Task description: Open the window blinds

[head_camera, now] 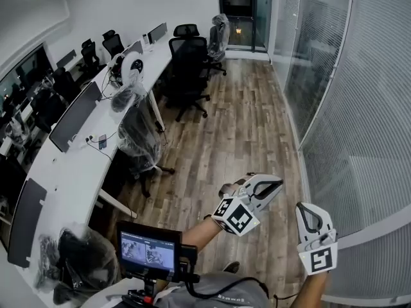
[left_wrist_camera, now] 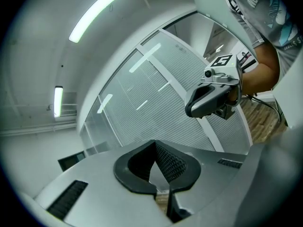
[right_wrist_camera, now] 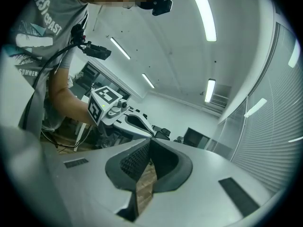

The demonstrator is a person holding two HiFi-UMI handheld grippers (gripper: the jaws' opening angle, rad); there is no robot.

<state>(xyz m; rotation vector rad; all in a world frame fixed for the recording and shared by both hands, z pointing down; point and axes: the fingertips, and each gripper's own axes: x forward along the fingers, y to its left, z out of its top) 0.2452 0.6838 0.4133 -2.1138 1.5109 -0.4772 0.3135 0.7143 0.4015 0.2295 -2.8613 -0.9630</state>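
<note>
White slatted blinds (head_camera: 376,108) hang closed behind the glass partition along the right side of the room. In the head view, my left gripper (head_camera: 280,183) is over the wood floor, pointing up-right toward the partition. Its jaws are shut with nothing between them. My right gripper (head_camera: 300,205) is just to its right, nearer the blinds, also shut and empty. The left gripper view shows the blinds (left_wrist_camera: 156,98) ahead of the closed tips (left_wrist_camera: 155,143), with the right gripper (left_wrist_camera: 210,96) beside them. In the right gripper view, the blinds (right_wrist_camera: 279,141) lie to the right of the closed tips (right_wrist_camera: 150,140).
A long white desk (head_camera: 70,165) with monitors runs down the left. Black office chairs (head_camera: 189,63), some wrapped in plastic, stand beside it. Wood floor (head_camera: 237,127) lies between the desk and the partition. A dark doorway (head_camera: 244,18) is at the far end. A small screen (head_camera: 149,250) sits at my chest.
</note>
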